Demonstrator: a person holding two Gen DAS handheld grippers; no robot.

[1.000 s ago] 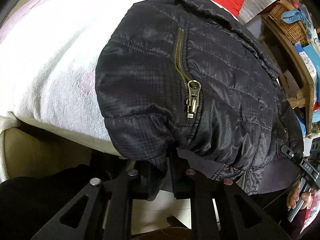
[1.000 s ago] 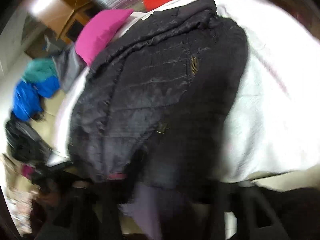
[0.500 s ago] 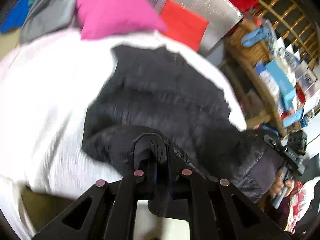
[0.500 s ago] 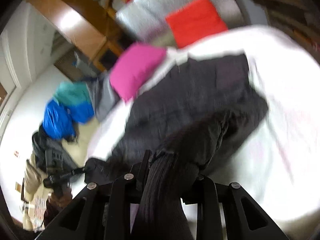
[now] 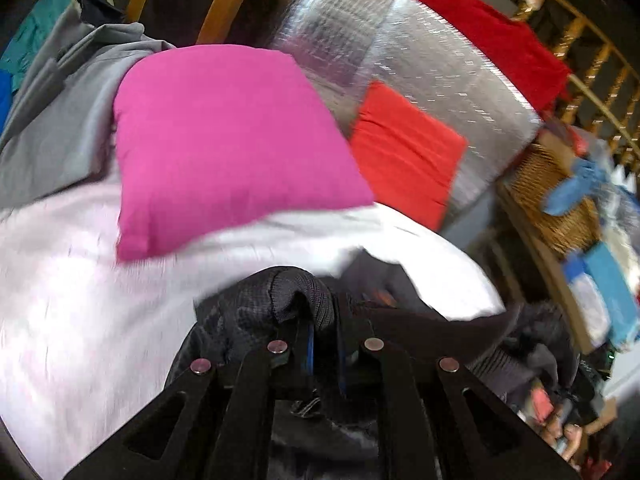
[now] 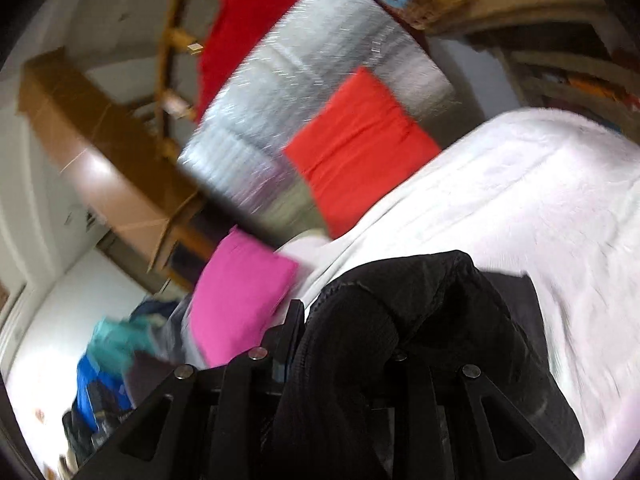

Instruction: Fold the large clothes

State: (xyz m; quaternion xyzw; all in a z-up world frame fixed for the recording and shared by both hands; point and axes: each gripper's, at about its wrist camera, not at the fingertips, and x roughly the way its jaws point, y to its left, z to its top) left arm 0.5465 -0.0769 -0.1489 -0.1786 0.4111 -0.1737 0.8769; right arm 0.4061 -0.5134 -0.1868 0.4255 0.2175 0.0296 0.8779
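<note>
Black quilted fabric fills the bottom of both wrist views: the jacket (image 5: 256, 312) is bunched up and lifted over the near part of the bed (image 5: 72, 280), which is covered with a white sheet. The left tongs (image 5: 324, 344) are clenched on a ribbed knit edge of the jacket, which humps up over the tips and hides the gap between them. The right tongs (image 6: 340, 344) are also clenched on the jacket, with a thick roll of ribbed cuff and padded cloth running up between the two arms and spilling off to the right onto the sheet (image 6: 540, 220). In the left view more dark cloth trails away toward the lower right edge, where a hand (image 5: 560, 436) shows, blurred. A pink pillow (image 5: 224, 144) lies on the far part of the bed, and an orange-red cushion (image 5: 404, 152) leans just beside it against a silver foil-like mat (image 5: 440, 72). A red cloth (image 5: 492, 48) hangs over a wooden railing behind the mat. Grey clothing (image 5: 60, 120) is heaped to the left of the pillow. A wicker basket (image 5: 556, 200) sits on shelves at the right. Both views are smeared by motion.
</note>
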